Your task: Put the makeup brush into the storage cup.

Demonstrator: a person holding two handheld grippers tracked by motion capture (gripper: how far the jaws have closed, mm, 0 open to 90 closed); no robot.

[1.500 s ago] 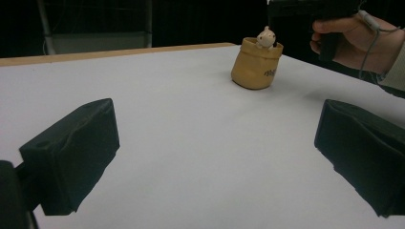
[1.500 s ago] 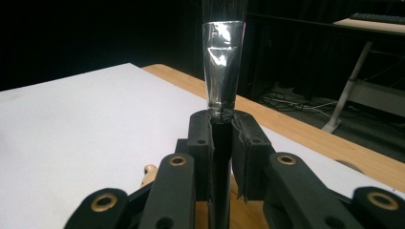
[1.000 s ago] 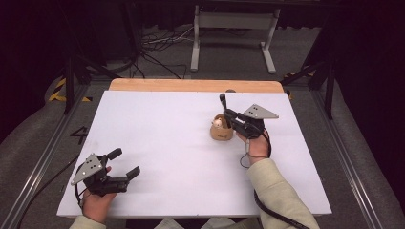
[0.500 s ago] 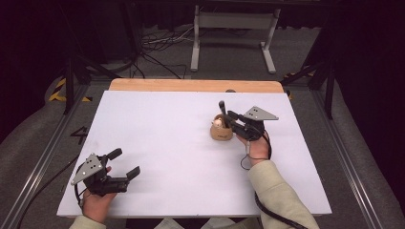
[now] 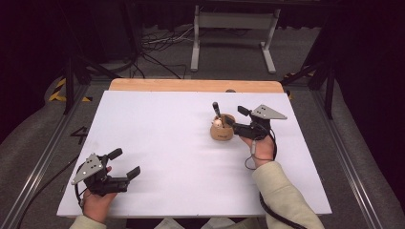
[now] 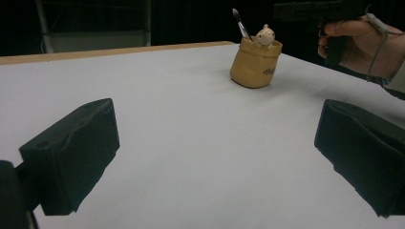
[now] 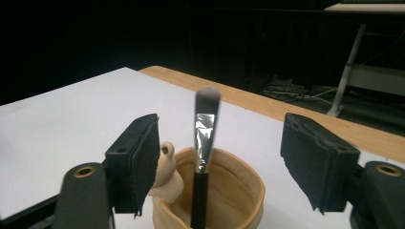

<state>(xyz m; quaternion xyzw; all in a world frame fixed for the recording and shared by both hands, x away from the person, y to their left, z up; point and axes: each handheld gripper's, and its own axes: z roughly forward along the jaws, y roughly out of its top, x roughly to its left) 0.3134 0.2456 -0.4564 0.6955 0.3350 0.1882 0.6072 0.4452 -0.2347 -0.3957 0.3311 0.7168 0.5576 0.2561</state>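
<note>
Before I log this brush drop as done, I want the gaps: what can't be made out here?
- Lower handle of the black silver-ferruled makeup brush: hidden inside the tan bag-shaped ceramic holder, right gripper view.
- Holder's base: cut off by the bottom edge, same view.
- Dark lettering on the holder: too small, left gripper view.
- Small cream animal figure on the rim: partly behind a pad of the right gripper, whose jaws have just been opening, clear of the brush.

Three cameras, one table

High view looks down on the table (image 5: 157, 143); both gripper views sit low, sharing the brush pot (image 6: 254, 67).
</note>
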